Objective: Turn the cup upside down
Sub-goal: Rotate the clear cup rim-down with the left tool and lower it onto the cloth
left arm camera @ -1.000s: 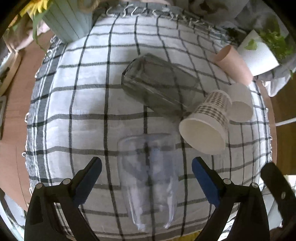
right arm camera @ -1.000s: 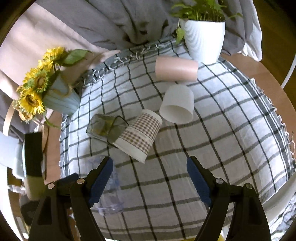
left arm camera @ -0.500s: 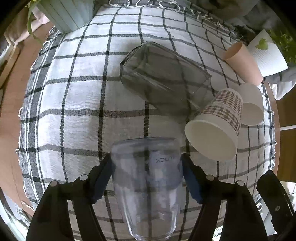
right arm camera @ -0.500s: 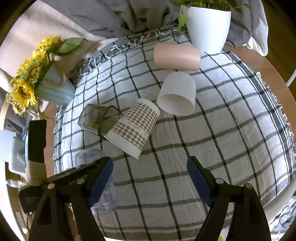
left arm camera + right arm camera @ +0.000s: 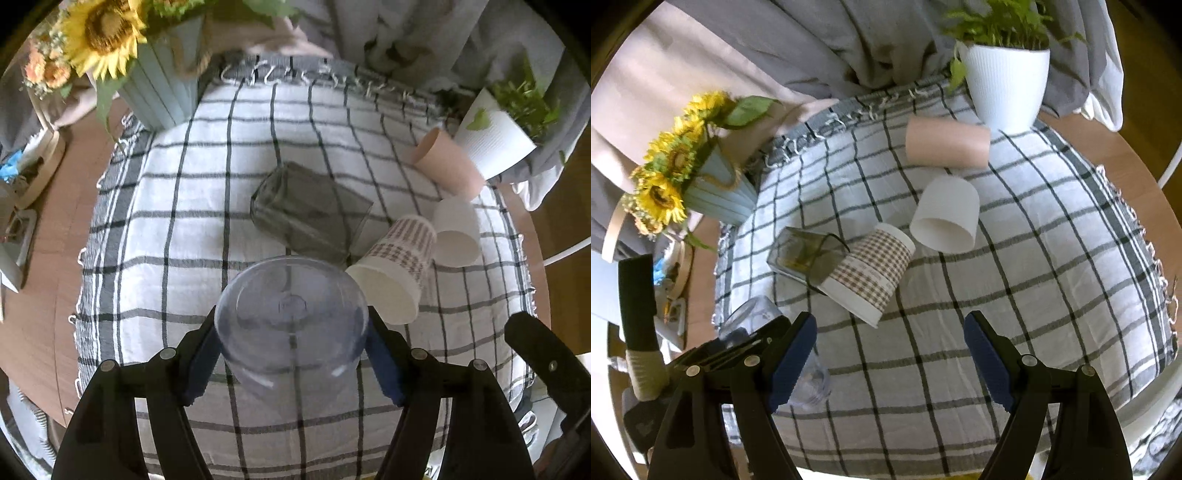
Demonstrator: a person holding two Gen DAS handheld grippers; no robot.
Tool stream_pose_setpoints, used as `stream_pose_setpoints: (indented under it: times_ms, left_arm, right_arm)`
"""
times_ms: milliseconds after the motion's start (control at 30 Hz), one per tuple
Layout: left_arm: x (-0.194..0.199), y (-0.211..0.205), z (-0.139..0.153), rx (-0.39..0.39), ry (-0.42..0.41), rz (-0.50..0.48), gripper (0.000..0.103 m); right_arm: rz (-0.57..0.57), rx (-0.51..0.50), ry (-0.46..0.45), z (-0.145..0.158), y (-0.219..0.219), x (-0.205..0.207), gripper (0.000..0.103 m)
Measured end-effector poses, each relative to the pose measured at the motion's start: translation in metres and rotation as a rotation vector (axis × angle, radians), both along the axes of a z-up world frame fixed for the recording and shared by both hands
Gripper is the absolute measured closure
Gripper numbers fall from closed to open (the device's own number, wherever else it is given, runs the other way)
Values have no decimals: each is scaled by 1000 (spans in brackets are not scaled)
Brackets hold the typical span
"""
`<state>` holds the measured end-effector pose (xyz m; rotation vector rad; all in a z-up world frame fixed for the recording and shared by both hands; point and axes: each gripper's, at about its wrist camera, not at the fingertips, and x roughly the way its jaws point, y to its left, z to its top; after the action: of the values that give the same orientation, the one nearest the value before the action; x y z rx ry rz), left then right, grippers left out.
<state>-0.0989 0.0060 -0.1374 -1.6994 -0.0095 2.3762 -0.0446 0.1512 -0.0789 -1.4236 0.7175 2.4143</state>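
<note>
Checked cloth (image 5: 207, 229) — five cups (image 5: 291, 325), two claws (image 5: 291, 354)

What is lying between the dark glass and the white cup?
The checked paper cup lies on its side between the dark glass and white cup, shown best in the right wrist view.

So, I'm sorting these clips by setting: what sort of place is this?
Probably a home, at a small table: a checked tablecloth, a vase of sunflowers, a potted plant and grey curtains behind. The left gripper holds a clear cup over it.
</note>
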Motion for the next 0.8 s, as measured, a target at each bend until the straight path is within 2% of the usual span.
stream_pose_setpoints:
  times_ms: [167, 567, 800]
  left_arm:
    - [12, -1, 6, -27, 61, -25, 32]
    - [24, 1, 19, -21, 29, -51, 32]
    - [25, 4, 1, -9, -35, -49, 32]
  right_arm:
    - [17, 30, 26, 8, -4, 1, 21]
    - [17, -1, 35, 10, -3, 6, 21]
    - [11, 11, 39, 10, -1, 8, 21]
